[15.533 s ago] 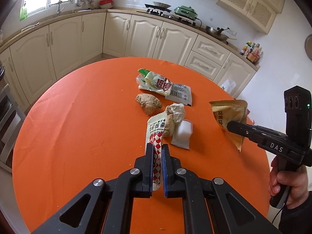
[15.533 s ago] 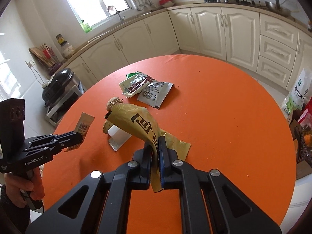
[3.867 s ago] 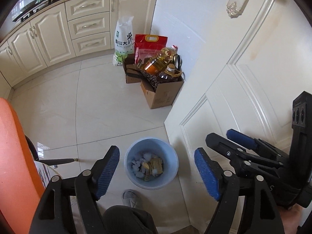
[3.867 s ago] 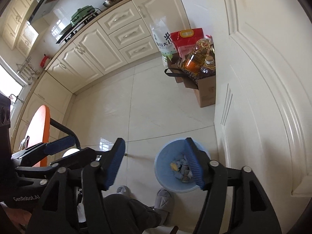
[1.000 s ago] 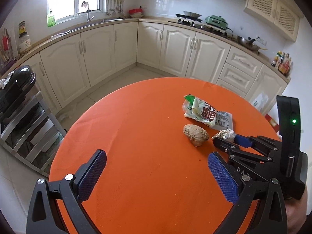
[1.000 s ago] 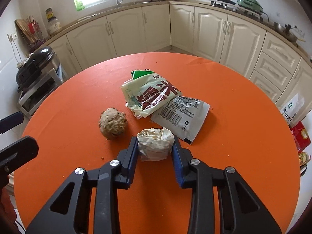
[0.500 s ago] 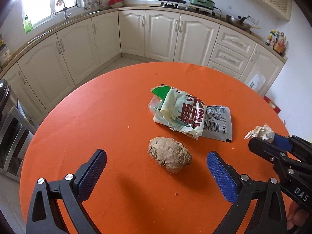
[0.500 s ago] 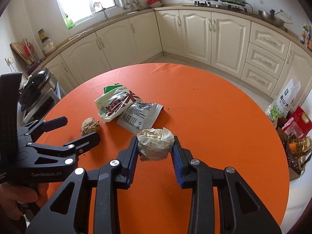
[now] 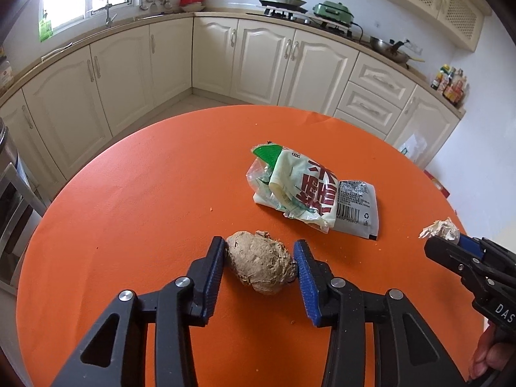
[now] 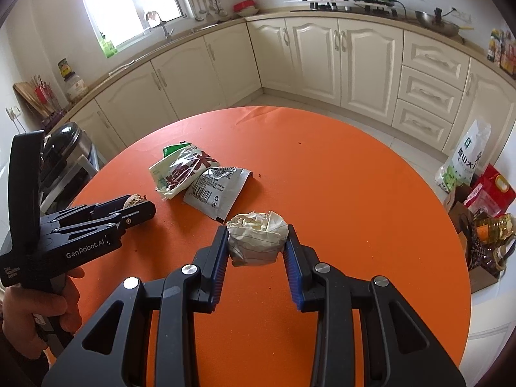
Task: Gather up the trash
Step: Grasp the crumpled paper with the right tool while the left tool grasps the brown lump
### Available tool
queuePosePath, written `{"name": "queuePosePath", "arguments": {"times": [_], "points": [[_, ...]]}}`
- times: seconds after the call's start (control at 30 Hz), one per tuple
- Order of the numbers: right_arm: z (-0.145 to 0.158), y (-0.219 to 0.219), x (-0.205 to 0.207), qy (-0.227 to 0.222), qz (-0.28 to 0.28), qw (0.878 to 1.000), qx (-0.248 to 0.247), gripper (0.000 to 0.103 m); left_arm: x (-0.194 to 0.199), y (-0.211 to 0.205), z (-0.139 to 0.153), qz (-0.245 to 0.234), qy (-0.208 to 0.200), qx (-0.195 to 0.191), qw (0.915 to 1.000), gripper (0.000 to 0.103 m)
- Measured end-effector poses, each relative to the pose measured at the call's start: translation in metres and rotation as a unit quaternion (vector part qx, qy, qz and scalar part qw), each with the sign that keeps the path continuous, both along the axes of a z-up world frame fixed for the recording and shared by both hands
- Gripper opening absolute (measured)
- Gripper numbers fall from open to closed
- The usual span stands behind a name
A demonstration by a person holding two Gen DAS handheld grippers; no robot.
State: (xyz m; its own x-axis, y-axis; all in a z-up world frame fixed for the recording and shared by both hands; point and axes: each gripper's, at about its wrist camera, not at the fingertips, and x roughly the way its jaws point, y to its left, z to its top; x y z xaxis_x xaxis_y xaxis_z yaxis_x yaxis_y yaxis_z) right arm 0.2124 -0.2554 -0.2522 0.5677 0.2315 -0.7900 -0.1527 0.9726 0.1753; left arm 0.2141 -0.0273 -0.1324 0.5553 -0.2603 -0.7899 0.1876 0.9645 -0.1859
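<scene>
Trash lies scattered on the round orange surface [image 9: 135, 193]: a rough brown lump [image 9: 260, 266] sits toward its near edge, between the blue pads of the left claw [image 9: 260, 266], whose jaws are closing around it, the left pad touching. A crumpled green-and-white plastic wrapper [image 9: 300, 190] and a silver foil packet [image 9: 356, 208] lie near the middle. The right claw [image 10: 257, 245] grips a crumpled cream paper ball [image 10: 257, 237] above the surface's right side.
</scene>
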Motion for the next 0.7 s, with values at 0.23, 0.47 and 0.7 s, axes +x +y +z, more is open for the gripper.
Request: {"name": "queuePosePath", "arguments": {"times": [0.23, 0.47, 0.7], "points": [[0.016, -0.010, -0.020, -0.012, -0.009, 1.000, 0.001, 0.033, -0.044, 0.017, 0.012, 0.007, -0.011, -0.016, 0.9998, 0.039], [0.053, -0.013, -0.051, -0.049, -0.014, 0.999, 0.003, 0.033, -0.092, 0.011, 0.047, -0.002, -0.057, -0.038, 0.9976, 0.039], [0.104, -0.018, -0.095, -0.106, -0.016, 0.994, 0.017, 0.033, -0.148, -0.002, 0.096, -0.030, -0.127, -0.049, 0.9903, 0.039]]}}
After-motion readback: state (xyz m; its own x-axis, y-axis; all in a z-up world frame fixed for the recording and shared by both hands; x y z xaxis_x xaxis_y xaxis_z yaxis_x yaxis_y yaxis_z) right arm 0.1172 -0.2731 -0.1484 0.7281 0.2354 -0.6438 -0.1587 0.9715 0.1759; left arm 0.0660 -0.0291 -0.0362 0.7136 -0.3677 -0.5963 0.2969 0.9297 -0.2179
